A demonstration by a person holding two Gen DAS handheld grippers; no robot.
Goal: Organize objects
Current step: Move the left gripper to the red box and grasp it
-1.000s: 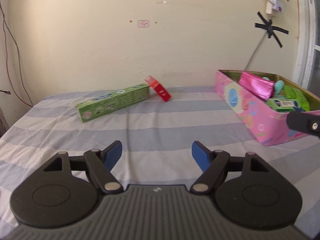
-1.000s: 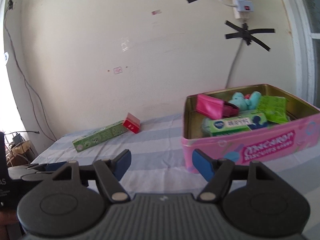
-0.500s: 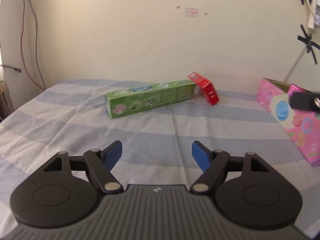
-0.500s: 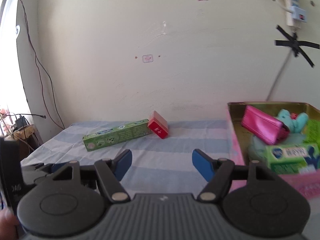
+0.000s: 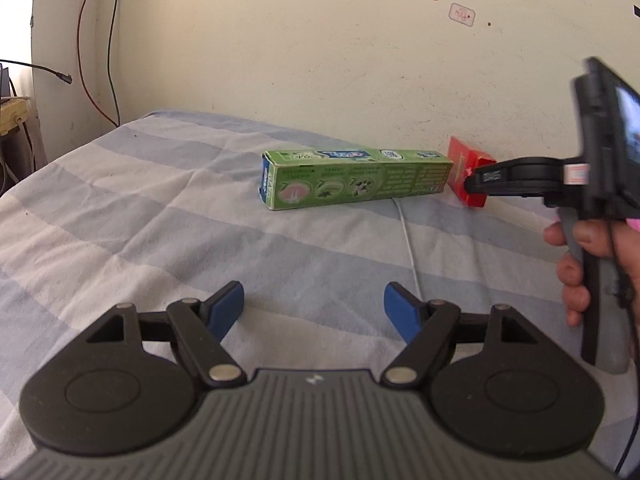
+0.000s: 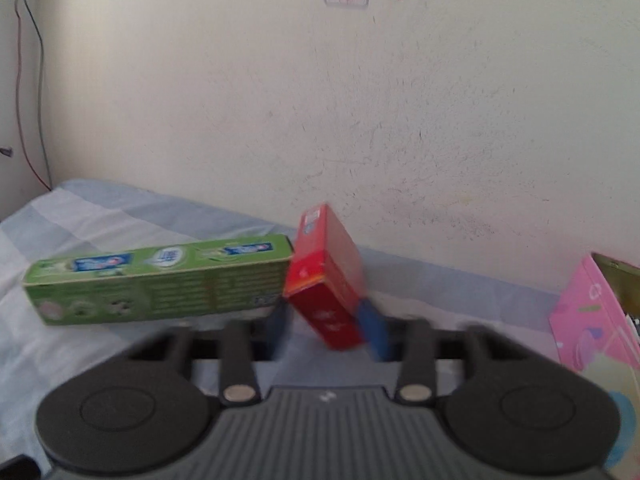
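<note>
A green toothpaste box (image 5: 352, 183) lies on the striped bed sheet near the wall; it also shows in the right wrist view (image 6: 160, 282). A small red box (image 6: 330, 276) leans tilted against its right end, also in the left wrist view (image 5: 466, 160). My right gripper (image 6: 326, 322) is around the red box, its blue pads at both sides of the box's lower end; the view is blurred and contact is unclear. My left gripper (image 5: 314, 312) is open and empty, low over the sheet in front of the green box.
A pink tin (image 6: 596, 320) stands at the right on the bed. The cream wall (image 5: 320, 40) rises right behind the boxes. A white cable (image 5: 408, 240) lies on the sheet. Wires hang at the left wall (image 5: 96, 40).
My right gripper has moved forward and left to the red box and narrowed its jaws around it. My left gripper has swung left, so the pink tin has left its view.
</note>
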